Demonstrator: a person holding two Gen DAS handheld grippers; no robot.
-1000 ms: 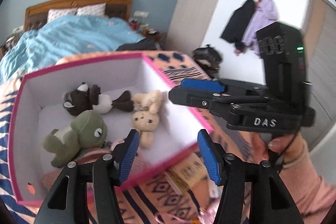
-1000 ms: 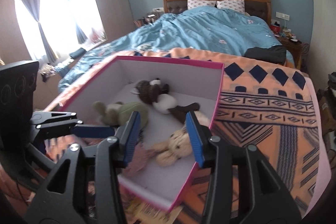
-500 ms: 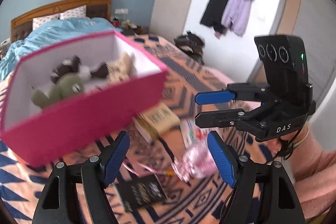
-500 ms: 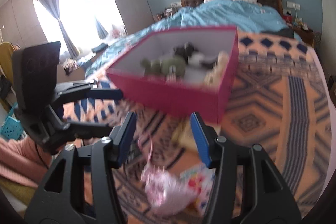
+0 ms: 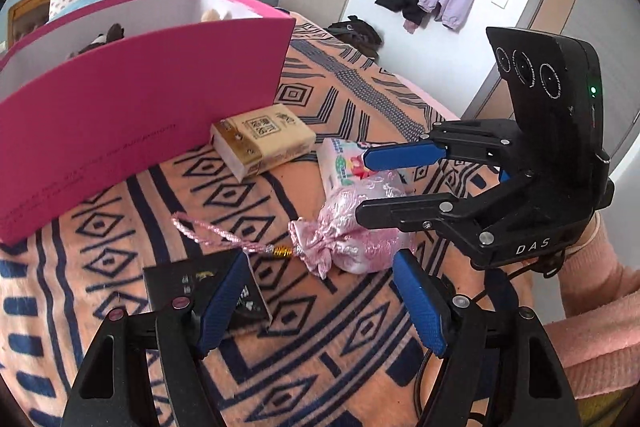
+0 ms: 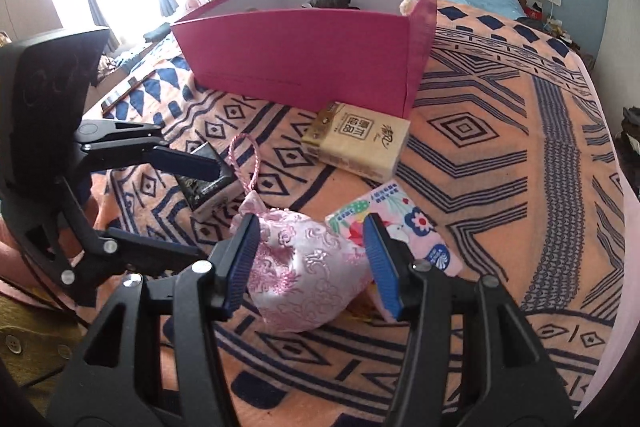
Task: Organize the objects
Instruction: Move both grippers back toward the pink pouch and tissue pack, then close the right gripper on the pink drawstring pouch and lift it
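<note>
On a bed covered by an orange blanket with dark blue geometric patterns (image 6: 500,155) stands a tall pink cardboard box with a white inside (image 6: 312,51), and the tops of a few plush toys (image 6: 334,1) show over its far rim. Just in front of the box's near right corner lies a beige rectangular tissue pack with dark printed squares (image 6: 360,143), touching or almost touching the box wall. Nearer lies a pink satin drawstring pouch with an embroidered swirl pattern (image 6: 308,279), its braided pink cord (image 5: 216,233) trailing off to the left. A flat tissue packet printed with colourful flowers (image 6: 404,227) lies at the pouch's right side, partly under it. A small black box with pale printing (image 5: 192,287) lies left of the pouch. The right gripper (image 6: 312,259) hangs over the pouch with its blue-padded fingers (image 6: 380,267) apart on either side of it, not pressing it. The left gripper (image 5: 320,307) has its fingers apart and closing slightly, nothing clamped, one pad above the black box. A pink knitted sleeve (image 5: 592,311) shows behind the right gripper.
</note>
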